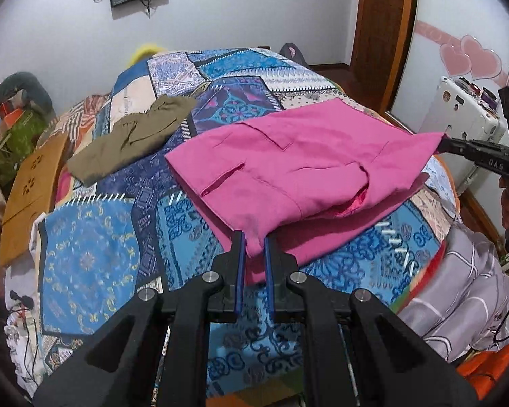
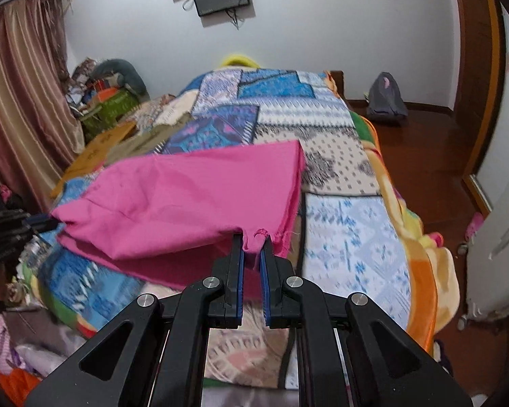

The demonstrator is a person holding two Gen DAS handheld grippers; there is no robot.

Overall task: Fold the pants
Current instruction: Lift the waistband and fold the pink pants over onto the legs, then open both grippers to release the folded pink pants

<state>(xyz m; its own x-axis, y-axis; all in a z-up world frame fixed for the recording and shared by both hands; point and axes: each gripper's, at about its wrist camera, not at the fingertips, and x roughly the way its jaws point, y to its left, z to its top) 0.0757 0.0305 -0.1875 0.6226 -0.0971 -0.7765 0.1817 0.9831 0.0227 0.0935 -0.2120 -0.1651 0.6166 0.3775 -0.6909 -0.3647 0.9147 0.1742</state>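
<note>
The pink pants (image 1: pixel 298 169) are stretched between both grippers above the patchwork bedspread (image 1: pixel 91 257), pockets up, with the far part resting on the bed. My left gripper (image 1: pixel 253 237) is shut on the near corner of the pants. In that view my right gripper (image 1: pixel 446 144) pinches the opposite corner at the right. In the right wrist view my right gripper (image 2: pixel 252 240) is shut on a bunched hem of the pants (image 2: pixel 193 196), and the left gripper (image 2: pixel 47 222) holds the left corner.
Olive-green pants (image 1: pixel 135 135) lie on the bed at the back left. A tan cardboard sheet (image 1: pixel 30 196) lies along the bed's left edge. A white appliance (image 1: pixel 465 118) and a wooden floor (image 2: pixel 434 156) are at the right. Clutter fills the left.
</note>
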